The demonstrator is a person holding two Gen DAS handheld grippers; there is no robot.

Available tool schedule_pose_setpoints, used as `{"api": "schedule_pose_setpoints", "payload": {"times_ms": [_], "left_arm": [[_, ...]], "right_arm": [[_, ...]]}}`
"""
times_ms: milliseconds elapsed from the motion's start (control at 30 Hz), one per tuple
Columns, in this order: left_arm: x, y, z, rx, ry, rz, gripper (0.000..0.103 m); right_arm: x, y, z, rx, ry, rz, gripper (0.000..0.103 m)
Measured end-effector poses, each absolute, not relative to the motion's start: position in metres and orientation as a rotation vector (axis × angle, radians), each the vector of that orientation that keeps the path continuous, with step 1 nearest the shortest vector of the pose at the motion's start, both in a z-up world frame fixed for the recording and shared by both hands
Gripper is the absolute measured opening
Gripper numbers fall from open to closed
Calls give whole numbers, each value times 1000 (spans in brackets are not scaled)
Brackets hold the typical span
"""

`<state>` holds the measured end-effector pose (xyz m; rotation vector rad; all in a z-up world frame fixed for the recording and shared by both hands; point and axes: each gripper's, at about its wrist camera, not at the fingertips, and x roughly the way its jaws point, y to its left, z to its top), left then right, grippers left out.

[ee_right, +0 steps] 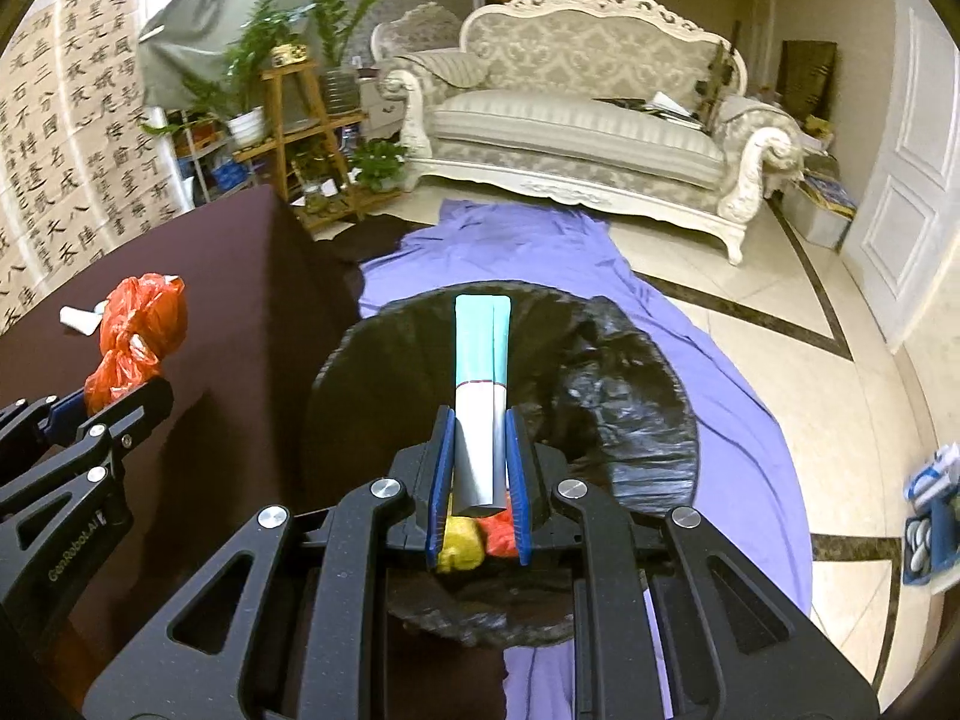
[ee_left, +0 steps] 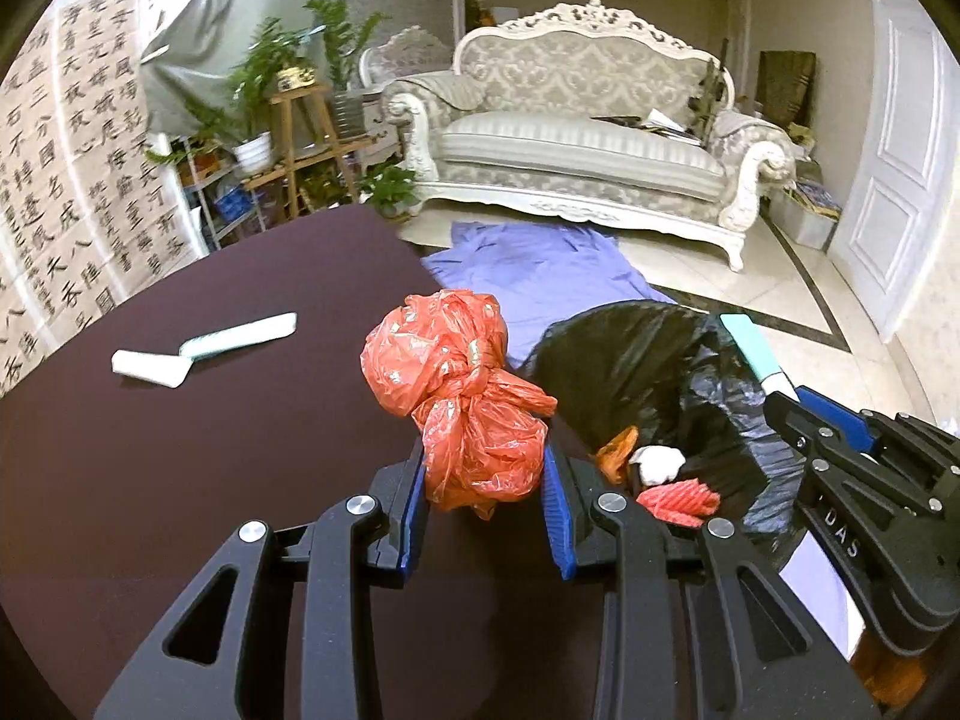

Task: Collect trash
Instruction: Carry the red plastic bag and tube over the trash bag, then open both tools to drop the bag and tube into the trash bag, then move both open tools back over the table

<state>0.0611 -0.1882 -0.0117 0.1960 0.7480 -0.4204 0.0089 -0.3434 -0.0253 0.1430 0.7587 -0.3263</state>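
Red bag: we judged the knotted red plastic bag (ee_left: pixel 462 396) to be light, soft and crinkly; it would crush rather than resist, and thin film can slip, so we took the bunched lower lobe below the knot as the safest hold; it hung over the dark table (ee_left: pixel 180 450), just beside the mouth of the black bin bag (ee_left: pixel 630 360).

Left gripper: the left gripper (ee_left: pixel 485 480) stood partly closed, its blue pads pressed into the lower lobe of the red bag from both sides; we read that as a clamped hold, with the film squeezed between them.

Tube: the teal and white tube (ee_right: pixel 480 396) looked light and fairly stiff, though its smooth skin could slide; a grip across the white lower body, near the end, seemed sound to us; it pointed out over the open bin bag.

Right gripper: the right gripper (ee_right: pixel 480 468) was nearly closed, pads tight on the tube's white end; nothing else touched them.

Bin bag: it lay open on the purple cloth (ee_right: pixel 690 348) on the floor, limp and glossy; inside we saw a red corrugated scrap (ee_left: pixel 678 498), a white crumpled piece (ee_left: pixel 657 462) and a yellow lump (ee_right: pixel 459 546).

Left on table: a white folded packet (ee_left: pixel 150 367) and a second pale tube (ee_left: pixel 240 333) lay well apart from both grippers.
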Motion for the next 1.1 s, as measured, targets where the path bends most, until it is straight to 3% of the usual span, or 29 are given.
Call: {"api": "schedule_pose_setpoints", "payload": {"times_ms": [400,533,1100], "left_arm": [[75,-242,-19,262,746,-474,36],[79,-240,-19,257,739,-450,68],[86,-156,-19,209,789,-306,72]], "right_arm": [[21,-378,-31,175,753,-362,19],[19,-384,-34,196,741,-385,37],[43,-321,-28,160,767,-238,41]]}}
